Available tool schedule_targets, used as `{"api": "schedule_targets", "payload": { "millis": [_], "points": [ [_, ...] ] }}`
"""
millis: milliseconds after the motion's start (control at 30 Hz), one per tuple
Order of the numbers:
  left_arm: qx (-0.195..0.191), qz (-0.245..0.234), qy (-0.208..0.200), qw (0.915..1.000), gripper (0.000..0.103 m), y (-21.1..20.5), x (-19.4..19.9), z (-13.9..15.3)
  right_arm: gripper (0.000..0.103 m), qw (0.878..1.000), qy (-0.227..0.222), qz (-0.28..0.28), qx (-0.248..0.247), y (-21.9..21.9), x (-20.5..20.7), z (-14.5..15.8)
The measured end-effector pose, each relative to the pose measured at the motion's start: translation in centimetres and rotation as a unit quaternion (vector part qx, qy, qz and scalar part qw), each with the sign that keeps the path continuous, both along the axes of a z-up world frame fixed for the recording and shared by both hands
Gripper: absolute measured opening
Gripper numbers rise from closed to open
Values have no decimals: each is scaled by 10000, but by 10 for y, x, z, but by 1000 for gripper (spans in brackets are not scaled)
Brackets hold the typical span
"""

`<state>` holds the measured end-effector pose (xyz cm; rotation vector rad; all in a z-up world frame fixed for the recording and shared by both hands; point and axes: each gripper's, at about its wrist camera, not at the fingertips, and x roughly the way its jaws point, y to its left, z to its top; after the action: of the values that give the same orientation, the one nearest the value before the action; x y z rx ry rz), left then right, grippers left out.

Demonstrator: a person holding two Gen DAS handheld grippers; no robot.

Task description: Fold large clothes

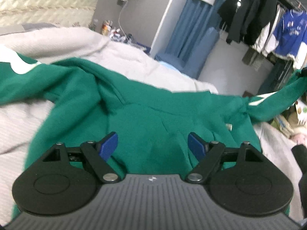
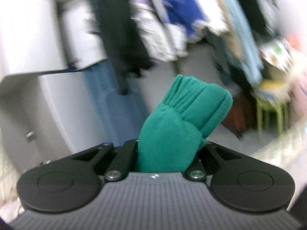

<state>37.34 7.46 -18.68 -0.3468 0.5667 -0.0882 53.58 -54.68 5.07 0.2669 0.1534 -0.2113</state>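
Observation:
A green sweatshirt (image 1: 149, 115) with white markings lies spread over a white bed cover (image 1: 17, 126). My left gripper (image 1: 153, 144) is open just above the sweatshirt's body, its blue fingertips (image 1: 108, 145) apart with green cloth between and below them. One sleeve (image 1: 276, 101) stretches up and to the right, off the bed. My right gripper (image 2: 168, 145) is shut on that sleeve's ribbed cuff end (image 2: 193, 99), which sticks out past the jaws. The right wrist view is blurred by motion.
A grey-white blanket (image 1: 63, 42) lies behind the sweatshirt. A clothes rack with dark jackets (image 1: 247, 13) and a blue shirt (image 1: 289, 32) hangs at right. Blue curtains (image 1: 190, 30) stand by a white wall. A green stool (image 2: 272, 107) and clutter sit at the far right.

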Motion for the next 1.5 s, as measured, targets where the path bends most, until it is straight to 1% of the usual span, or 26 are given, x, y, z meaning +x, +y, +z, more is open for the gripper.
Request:
{"api": "schedule_targets", "payload": {
  "millis": [100,167,267,333,400,467,567,633,733,800,867,933,1000,1067,1133,1167,1200,1233,1267,1300,1333,1400,1500],
  "points": [
    [-122,131,-80,9998,83,15,-11,9,11,9973,-129,543,-483,67,-18,22],
    [-163,195,-112,9996,83,24,-18,13,11,9920,-222,947,-799,114,-32,30],
    [-246,290,-269,9989,83,39,-28,22,11,9782,-342,1512,-1378,184,-56,33],
    [-345,345,-368,9981,83,49,-36,27,11,9655,-404,1860,-1778,229,-74,27],
    [-446,405,-483,9970,83,58,-43,33,11,9513,-444,2222,-2089,273,-96,12],
    [-497,459,-571,9961,83,66,-51,37,11,9378,-409,2581,-2286,313,-118,-6],
    [-617,553,-647,9945,83,78,-60,39,11,9201,-268,3017,-2484,361,-147,-45],
    [-734,608,-670,9932,83,87,-63,40,11,9039,-95,3352,-2655,393,-166,-77],
    [-904,696,-718,9909,83,98,-66,40,11,8841,210,3721,-2818,425,-186,-121],
    [-977,729,-714,9900,83,102,-66,38,11,8755,491,3895,-2817,437,-192,-147],
    [-1002,755,-690,9897,83,105,-63,35,13,8698,776,4007,-2773,445,-195,-173],
    [-1045,802,-634,9893,83,108,-60,31,13,8610,1172,4127,-2733,447,-193,-198],
    [-1181,824,-590,9878,83,111,-56,26,13,8542,1455,4214,-2675,454,-195,-216],
    [-1272,811,-581,9868,83,112,-52,24,15,8499,1569,4255,-2685,457,-199,-224],
    [-1239,774,-598,9875,83,110,-49,23,21,8473,1587,4307,-2673,458,-203,-219],
    [-1208,748,-598,9880,83,110,-47,22,28,8448,1631,4392,-2586,453,-204,-215],
    [-1138,694,-596,9893,83,108,-47,24,41,8393,1720,4519,-2483,451,-206,-213],
    [-1024,646,-623,9907,83,107,-46,25,49,8314,1812,4687,-2370,449,-210,-210],
    [-867,604,-674,9921,83,106,-47,28,62,8257,1837,4821,-2280,444,-216,-206],
    [-757,565,-710,9930,83,104,-49,31,67,8219,1814,4929,-2205,440,-224,-201],
    [-732,531,-727,9932,83,103,-50,32,67,8179,1841,5000,-2173,438,-232,-195],
    [-819,461,-759,9927,83,101,-56,36,67,8135,1889,5099,-2062,431,-248,-184],
    [-829,272,-803,9929,83,92,-65,41,67,8179,1947,5095,-1830,417,-262,-167]
  ]
}}
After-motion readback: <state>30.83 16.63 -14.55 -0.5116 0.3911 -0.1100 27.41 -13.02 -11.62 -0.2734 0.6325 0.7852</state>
